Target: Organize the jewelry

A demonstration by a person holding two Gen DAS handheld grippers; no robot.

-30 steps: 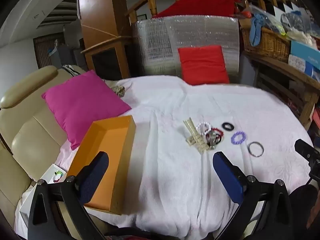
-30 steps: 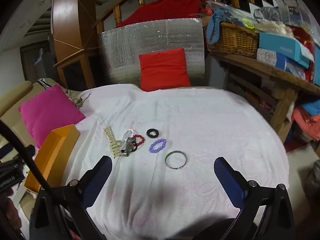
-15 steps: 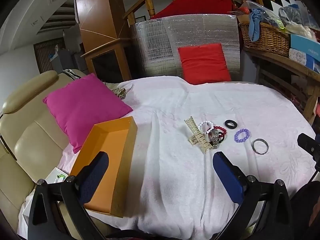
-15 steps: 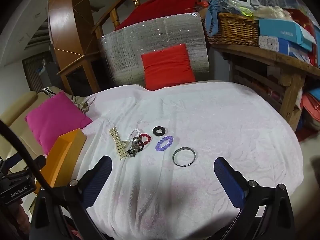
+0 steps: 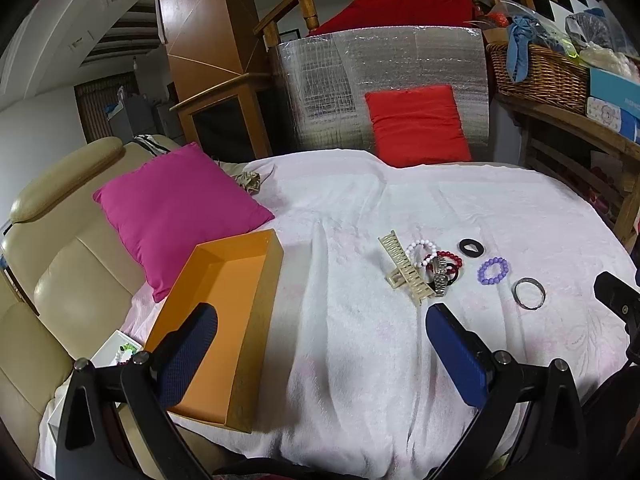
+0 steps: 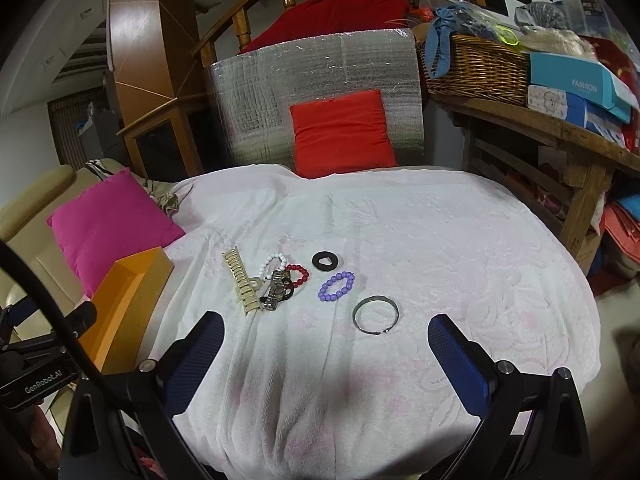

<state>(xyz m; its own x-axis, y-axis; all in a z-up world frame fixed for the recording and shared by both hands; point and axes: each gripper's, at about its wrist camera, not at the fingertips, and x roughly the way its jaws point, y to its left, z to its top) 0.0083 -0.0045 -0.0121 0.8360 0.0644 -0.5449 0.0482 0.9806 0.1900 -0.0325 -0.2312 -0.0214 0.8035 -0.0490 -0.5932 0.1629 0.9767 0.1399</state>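
A white towel-covered table (image 6: 400, 240) fills your view, jewelry clustered centre-left in the right view. Both the left gripper (image 5: 320, 344) and right gripper (image 6: 326, 348) hover spread wide, empty. Nothing's sorted yet: reach the silver bangle (image 6: 376, 315) first, then carry it to the orange box (image 5: 224, 300), lower left in the left view.

Orange box (image 5: 224, 312), magenta cushion (image 5: 176, 208), red cushion (image 6: 340, 132), purple bead bracelet (image 6: 337, 286), silver bangle (image 6: 376, 314), white floral-embossed cloth (image 6: 440, 248).
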